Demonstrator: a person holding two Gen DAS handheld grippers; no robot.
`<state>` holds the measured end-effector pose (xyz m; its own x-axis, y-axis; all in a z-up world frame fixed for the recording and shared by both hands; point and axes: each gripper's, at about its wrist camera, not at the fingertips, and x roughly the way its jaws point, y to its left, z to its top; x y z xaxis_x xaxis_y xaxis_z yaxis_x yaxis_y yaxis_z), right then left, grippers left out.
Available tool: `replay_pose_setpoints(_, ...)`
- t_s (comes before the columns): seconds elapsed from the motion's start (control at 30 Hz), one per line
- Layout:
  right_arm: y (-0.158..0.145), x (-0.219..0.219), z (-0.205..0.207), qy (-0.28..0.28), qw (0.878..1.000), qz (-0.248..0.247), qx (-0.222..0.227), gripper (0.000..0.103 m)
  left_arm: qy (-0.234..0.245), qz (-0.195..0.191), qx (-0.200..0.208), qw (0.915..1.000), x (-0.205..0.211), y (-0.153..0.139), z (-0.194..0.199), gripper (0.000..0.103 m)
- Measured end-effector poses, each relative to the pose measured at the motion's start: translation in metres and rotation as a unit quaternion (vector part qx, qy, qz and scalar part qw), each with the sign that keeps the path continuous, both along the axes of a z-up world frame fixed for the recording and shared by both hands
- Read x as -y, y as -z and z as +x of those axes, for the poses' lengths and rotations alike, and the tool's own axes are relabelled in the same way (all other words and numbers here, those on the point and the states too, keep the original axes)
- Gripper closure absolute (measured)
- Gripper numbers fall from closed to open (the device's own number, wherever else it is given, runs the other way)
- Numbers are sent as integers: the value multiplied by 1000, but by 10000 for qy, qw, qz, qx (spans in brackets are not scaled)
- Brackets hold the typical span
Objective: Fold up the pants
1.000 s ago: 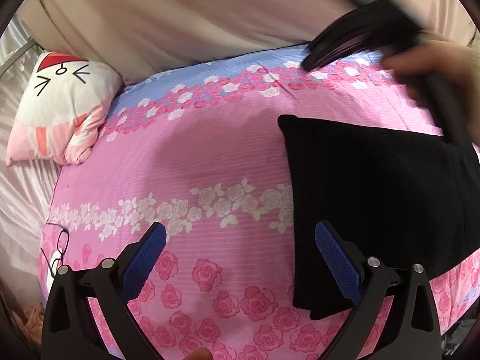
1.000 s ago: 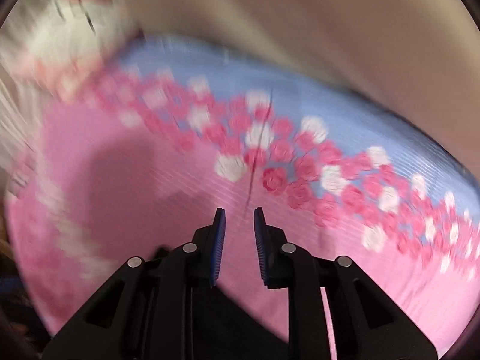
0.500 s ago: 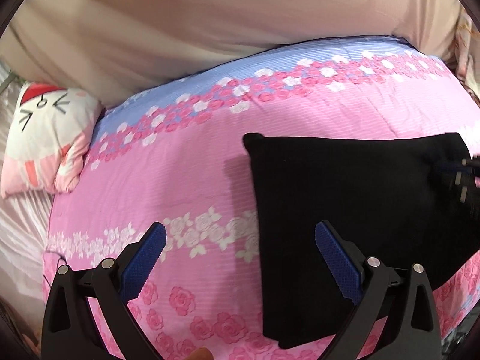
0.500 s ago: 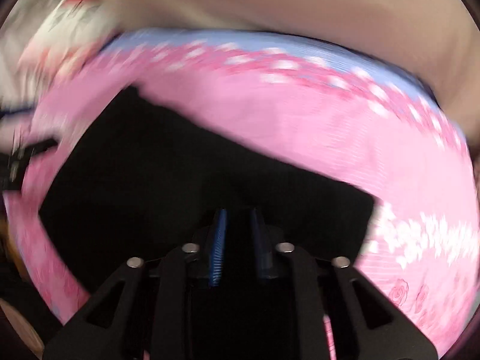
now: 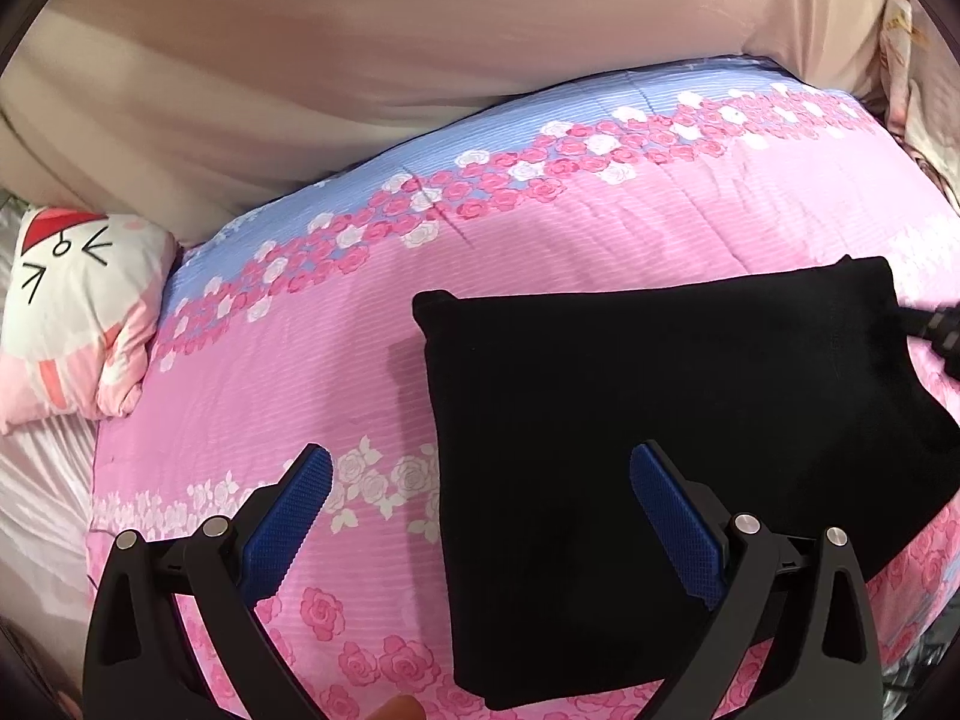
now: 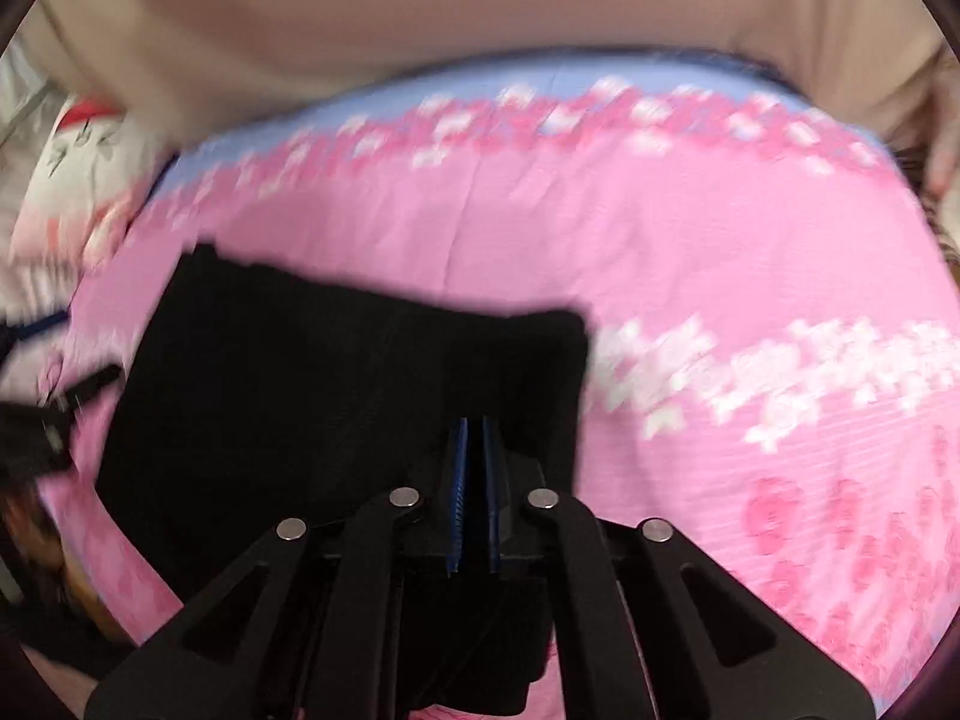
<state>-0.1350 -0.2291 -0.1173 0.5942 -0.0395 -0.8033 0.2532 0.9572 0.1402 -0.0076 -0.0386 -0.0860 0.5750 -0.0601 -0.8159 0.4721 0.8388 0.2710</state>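
My left gripper hangs with its blue pads wide apart and nothing between them, one pad over the pink rose-printed quilt, the other over the near part of the black pants. My right gripper has its pads drawn together; black cloth lies under and around them, but I cannot tell whether any of it is pinched in the narrow slit. The pants lie folded into a flat dark rectangle toward the quilt's near right corner in the left view, their far left corner slightly raised. Past them, a band of roses runs along the quilt's blue far edge. A cartoon-face pillow sits off the quilt's far left corner, and a beige cover rises behind.
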Motion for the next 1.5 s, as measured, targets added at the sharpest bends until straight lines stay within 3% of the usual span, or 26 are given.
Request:
replay_pose_setpoints(0.03,-9,-1,-3,27,10000,4,80,92,-37,-10,-21,10000,-1,0,1,5)
replay_pose_setpoints(0.07,-12,1,-5,41,10000,27,84,83,-79,-22,-33,10000,-4,0,1,5)
replay_pose_setpoints(0.1,-9,5,-5,82,10000,29,5,69,-96,-26,-30,9999,-5,0,1,5)
replay_pose_setpoints(0.13,0,12,-5,181,9997,59,-176,40,-111,-32,-13,9999,-8,-2,1,5)
replay_pose_setpoints(0.17,8,19,-3,278,9991,137,-286,35,-116,-34,-2,9999,-9,-3,0,5)
replay_pose_setpoints(0.27,26,32,2,268,9955,823,-384,35,-135,-26,37,9999,-14,-6,-1,5)
replay_pose_setpoints(0.37,44,28,24,-112,9916,1095,-685,37,-184,-7,10,9998,-16,-5,-1,5)
replay_pose_setpoints(0.47,47,25,33,-167,9898,1237,-692,35,-225,16,-20,9997,-17,-3,0,5)
replay_pose_setpoints(0.6,41,26,29,-105,9922,1061,-648,36,-270,6,-31,9996,-18,-3,0,5)
replay_pose_setpoints(0.73,16,13,16,282,9974,87,-656,35,-257,5,-27,9997,-13,-3,0,5)
replay_pose_setpoints(0.8,-4,-5,8,1,9995,65,-316,35,-273,-23,-12,9996,-12,-5,0,5)
replay_pose_setpoints(0.87,-17,-36,5,-659,9978,56,-101,37,-302,-95,-34,9995,-11,-5,1,5)
replay_pose_setpoints(1.0,5,-77,3,-1719,9838,-273,-439,42,-394,-165,-152,9990,-8,-5,5,5)
replay_pose_setpoints(1.07,21,-73,-3,-1737,9805,-711,-578,42,-418,-195,-166,9988,-7,-6,6,5)
replay_pose_setpoints(1.2,28,-43,-11,-1419,9882,-346,-468,37,-433,-209,-169,9987,-6,-6,6,5)
replay_pose_setpoints(1.3,7,-46,-10,-1219,9909,-428,-373,40,-461,-233,-172,9985,-5,-7,6,5)
replay_pose_setpoints(1.4,-15,-44,-12,-1059,9944,-53,5,41,-483,-266,-217,9982,-6,-7,4,5)
replay_pose_setpoints(1.43,-16,-48,-10,-1113,9938,-46,-58,46,-471,-273,-232,9982,-6,-6,3,5)
replay_pose_setpoints(1.5,-3,-58,-14,-1296,9906,-268,-351,48,-424,-243,-258,9985,-6,-3,-1,5)
